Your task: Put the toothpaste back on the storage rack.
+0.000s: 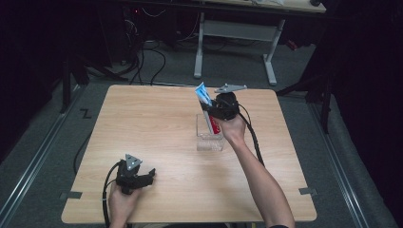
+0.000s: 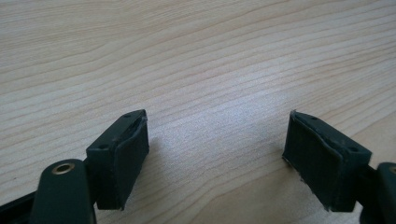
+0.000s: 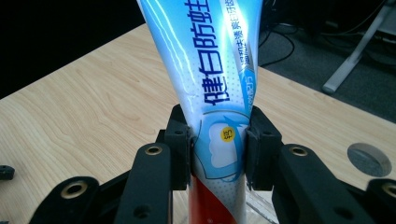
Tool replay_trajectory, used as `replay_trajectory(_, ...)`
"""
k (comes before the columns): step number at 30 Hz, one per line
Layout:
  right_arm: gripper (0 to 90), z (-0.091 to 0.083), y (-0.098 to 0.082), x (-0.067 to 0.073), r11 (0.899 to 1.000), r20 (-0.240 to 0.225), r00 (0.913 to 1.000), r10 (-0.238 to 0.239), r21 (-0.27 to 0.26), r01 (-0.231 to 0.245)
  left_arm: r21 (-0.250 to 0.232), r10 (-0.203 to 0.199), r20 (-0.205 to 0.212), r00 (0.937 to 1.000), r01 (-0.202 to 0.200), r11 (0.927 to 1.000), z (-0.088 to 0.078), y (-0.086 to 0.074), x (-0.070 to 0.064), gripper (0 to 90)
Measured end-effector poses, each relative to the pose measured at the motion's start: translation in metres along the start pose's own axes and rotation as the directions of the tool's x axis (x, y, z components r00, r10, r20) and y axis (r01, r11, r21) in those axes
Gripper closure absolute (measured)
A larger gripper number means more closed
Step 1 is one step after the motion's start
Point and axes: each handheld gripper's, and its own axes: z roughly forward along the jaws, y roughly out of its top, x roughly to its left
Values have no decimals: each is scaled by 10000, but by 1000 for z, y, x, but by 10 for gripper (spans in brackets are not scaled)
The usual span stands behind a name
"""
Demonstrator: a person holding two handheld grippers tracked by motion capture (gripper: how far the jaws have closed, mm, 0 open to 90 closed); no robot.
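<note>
My right gripper (image 1: 210, 112) is shut on a toothpaste tube (image 1: 204, 96), blue and white at the top and red at the bottom. In the right gripper view the two pads (image 3: 181, 140) press the tube (image 3: 210, 60) from both sides near its lower part. The tube stands almost upright, its red end lowered into a clear plastic box (image 1: 209, 141) right of the middle of the wooden table (image 1: 152, 128). My left gripper (image 1: 146, 177) rests near the table's front left edge. It is open, with only bare wood between its jaws (image 2: 215, 158).
A white-legged desk (image 1: 203, 47) and cables (image 1: 147, 61) stand on the floor beyond the far edge. Grey tape marks (image 1: 70, 195) sit at the table's front corners. A round grey disc (image 3: 369, 159) lies on the table beside the box.
</note>
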Motion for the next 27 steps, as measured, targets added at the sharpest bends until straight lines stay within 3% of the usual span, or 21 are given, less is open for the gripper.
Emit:
replay_trajectory(4, 673, 2, -3, -2, 9999, 5, 10000, 90, 98, -90, -2, 8, -2, 10000, -8, 10000, 0, 0, 0, 222)
replay_trajectory(17, 673, 5, -12, -3, 9977, 174, 9994, -316, 600, 305, -19, -11, 6, 10000, 11, 10000, 0, 0, 0, 221)
replay_trajectory(27, 671, 5, -23, -7, 9973, 129, 9999, -78, 729, 69, -4, -15, -13, 10000, 15, 10000, 0, 0, 0, 224)
